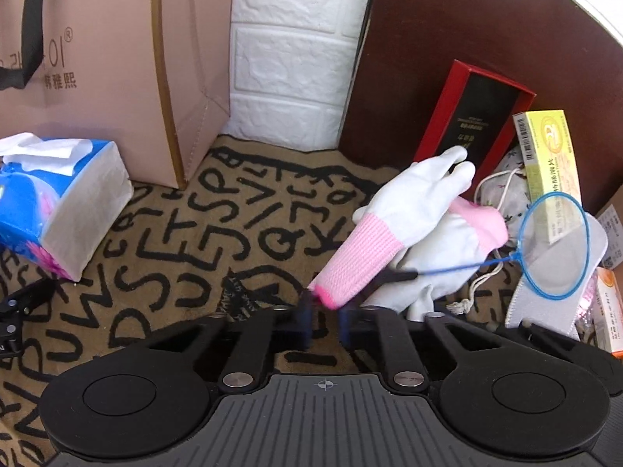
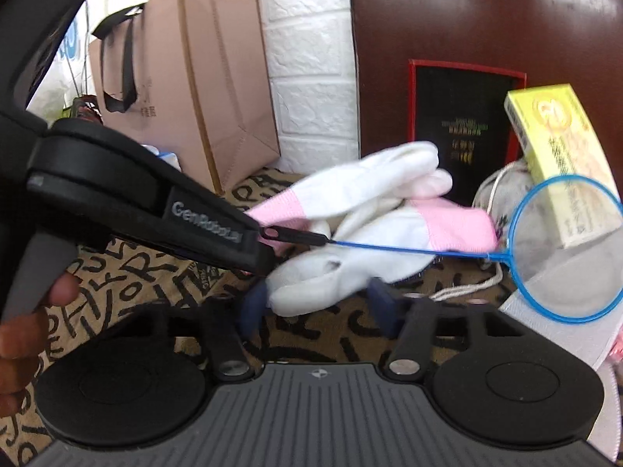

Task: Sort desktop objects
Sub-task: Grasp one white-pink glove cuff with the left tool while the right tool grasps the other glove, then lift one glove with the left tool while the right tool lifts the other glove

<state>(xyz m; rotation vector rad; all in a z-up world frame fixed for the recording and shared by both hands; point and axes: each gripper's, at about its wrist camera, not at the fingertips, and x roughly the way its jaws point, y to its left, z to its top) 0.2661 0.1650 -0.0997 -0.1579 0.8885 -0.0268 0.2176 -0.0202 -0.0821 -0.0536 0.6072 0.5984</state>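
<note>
White knit gloves with pink cuffs are what we have in front of us, two of them bunched together in the middle of the counter, which is covered by a tan cloth printed with black letters. One glove points its fingers toward the far right, its pink cuff reaching back to our left gripper. The blue pads of that gripper sit narrow on either side of the cuff's edge, but we cannot tell from the left view whether they truly pinch it. In the right view the same gripper's black body comes in from the left and meets that cuff.

Our right gripper is spread wide, its blue pads on either side of the fingertips of the nearer glove, holding nothing.

Across the gloves lies a small blue-rimmed net racket with a black handle, its hoop to the right.

Behind the gloves a red and black box leans against a dark brown chair back. A yellow medicine carton stands just right of it, over a white drawstring pouch. On the far left stands a pink paper shopping bag, and near it a blue pack of tissues.
</note>
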